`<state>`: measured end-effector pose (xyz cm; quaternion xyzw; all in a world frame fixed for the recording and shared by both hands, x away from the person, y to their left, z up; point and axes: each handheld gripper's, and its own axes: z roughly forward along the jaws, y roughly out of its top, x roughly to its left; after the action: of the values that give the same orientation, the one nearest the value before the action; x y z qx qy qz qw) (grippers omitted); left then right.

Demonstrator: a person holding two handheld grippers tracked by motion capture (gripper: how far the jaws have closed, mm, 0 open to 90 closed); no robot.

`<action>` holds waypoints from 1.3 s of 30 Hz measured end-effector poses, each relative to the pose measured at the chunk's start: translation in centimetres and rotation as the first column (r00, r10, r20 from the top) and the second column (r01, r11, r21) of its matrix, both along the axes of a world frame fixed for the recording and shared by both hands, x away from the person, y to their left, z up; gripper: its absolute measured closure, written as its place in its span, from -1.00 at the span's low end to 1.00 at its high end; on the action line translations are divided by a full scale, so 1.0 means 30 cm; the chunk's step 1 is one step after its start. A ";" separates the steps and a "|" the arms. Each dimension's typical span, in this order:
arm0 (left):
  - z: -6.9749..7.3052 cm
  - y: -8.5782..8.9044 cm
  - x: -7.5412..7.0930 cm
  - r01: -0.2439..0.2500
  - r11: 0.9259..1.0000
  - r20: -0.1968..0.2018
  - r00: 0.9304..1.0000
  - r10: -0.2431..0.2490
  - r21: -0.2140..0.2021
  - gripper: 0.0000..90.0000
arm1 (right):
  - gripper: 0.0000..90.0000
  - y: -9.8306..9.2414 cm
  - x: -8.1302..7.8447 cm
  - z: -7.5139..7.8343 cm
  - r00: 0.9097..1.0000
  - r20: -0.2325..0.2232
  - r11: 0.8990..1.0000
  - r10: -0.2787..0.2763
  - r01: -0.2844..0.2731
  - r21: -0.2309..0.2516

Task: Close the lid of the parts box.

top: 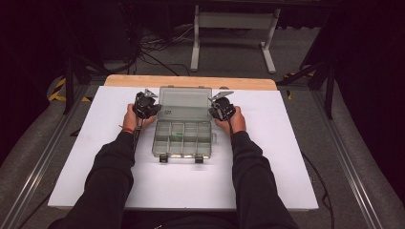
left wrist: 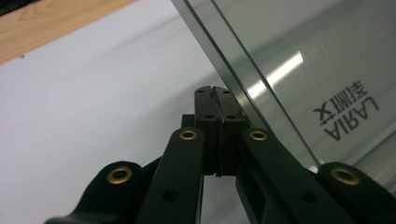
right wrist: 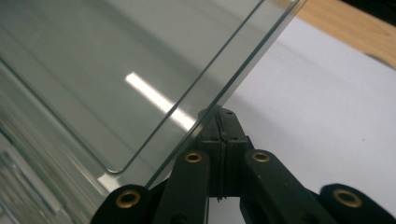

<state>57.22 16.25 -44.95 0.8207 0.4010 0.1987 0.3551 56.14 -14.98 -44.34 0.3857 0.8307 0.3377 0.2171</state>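
A clear plastic compartment box (top: 183, 139) lies in the middle of the white board (top: 267, 157), and its lid (top: 185, 101) stands raised at the back. One compartment holds something small and green (top: 177, 128). My left gripper (top: 147, 107) sits at the lid's left edge, and my right gripper (top: 219, 109) sits at its right edge. In the left gripper view the jaws (left wrist: 215, 89) are pressed together with nothing between them, right beside the lid's rim (left wrist: 299, 60). The right gripper (right wrist: 220, 111) is likewise shut and empty, against the lid's corner (right wrist: 116, 60).
Two dark latches (top: 163, 159) (top: 198, 159) hang off the box's front edge. The board rests on a wooden tabletop (top: 191, 81) whose back strip shows. Beyond it are a white stand's legs (top: 196, 43) and cables on the floor.
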 end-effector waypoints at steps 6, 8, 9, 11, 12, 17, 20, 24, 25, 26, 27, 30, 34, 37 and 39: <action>0.016 -0.001 0.004 0.002 1.000 0.021 1.000 -0.002 -0.004 0.99 | 1.00 0.003 0.004 0.018 1.000 0.025 1.000 0.003 -0.002 -0.020; 0.020 -0.002 0.003 0.003 1.000 0.027 1.000 -0.003 -0.007 0.99 | 1.00 -0.003 0.003 0.033 0.999 0.039 1.000 -0.001 0.001 0.000; 0.025 -0.002 0.002 0.002 1.000 0.036 0.999 -0.002 -0.012 0.99 | 1.00 -0.003 0.003 0.033 0.999 0.039 1.000 -0.001 0.001 0.000; 0.040 -0.002 -0.001 0.002 1.000 0.047 0.999 -0.001 -0.017 0.99 | 1.00 -0.004 0.002 0.046 0.999 0.052 1.000 0.004 -0.003 -0.003; 0.044 0.000 -0.001 0.001 1.000 0.058 0.998 0.000 -0.016 0.99 | 1.00 -0.002 0.001 0.051 0.999 0.054 1.000 0.006 -0.005 -0.010; 0.067 0.014 -0.007 -0.001 1.000 0.086 0.996 0.003 -0.022 0.99 | 1.00 0.008 -0.001 0.071 0.997 0.073 1.000 0.003 -0.003 -0.001; 0.080 0.019 -0.011 0.002 0.999 0.102 0.995 0.002 -0.033 0.98 | 1.00 0.011 0.001 0.080 0.997 0.081 1.000 0.004 -0.004 0.007; 0.092 0.019 -0.015 0.014 0.999 0.115 0.993 -0.010 -0.034 0.98 | 1.00 0.006 -0.001 0.087 0.997 0.083 1.000 0.006 -0.008 0.021; 0.095 0.019 -0.016 0.016 0.999 0.119 0.993 -0.013 -0.030 0.98 | 1.00 0.005 -0.002 0.088 0.996 0.088 1.000 0.005 -0.008 0.024; 0.095 0.019 -0.016 0.016 0.999 0.119 0.993 -0.013 -0.030 0.98 | 1.00 0.004 -0.003 0.090 0.996 0.089 1.000 0.004 -0.006 0.027; 0.097 0.018 -0.017 0.018 0.999 0.119 0.993 -0.014 -0.035 0.98 | 1.00 0.003 -0.004 0.093 0.996 0.094 1.000 0.005 -0.008 0.025; 0.103 0.019 -0.020 0.030 0.999 0.119 0.993 -0.025 -0.041 0.98 | 1.00 -0.001 -0.008 0.101 0.995 0.102 0.999 0.004 -0.008 0.039; 0.115 0.024 -0.026 0.042 0.999 0.120 0.992 -0.037 -0.033 0.97 | 1.00 0.001 -0.021 0.127 0.992 0.128 0.999 0.017 -0.021 0.029; 0.128 0.025 -0.033 0.044 0.998 0.133 0.990 -0.039 -0.035 0.96 | 1.00 -0.001 -0.025 0.134 0.990 0.137 0.999 0.017 -0.023 0.037; 0.130 0.023 -0.034 0.046 0.998 0.136 0.990 -0.041 -0.034 0.98 | 1.00 -0.001 -0.026 0.136 0.990 0.139 0.999 0.017 -0.023 0.037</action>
<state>56.19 16.96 -41.04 0.8072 0.3616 0.2389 0.4008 55.36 -15.01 -40.25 0.3571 0.8107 0.3819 0.2634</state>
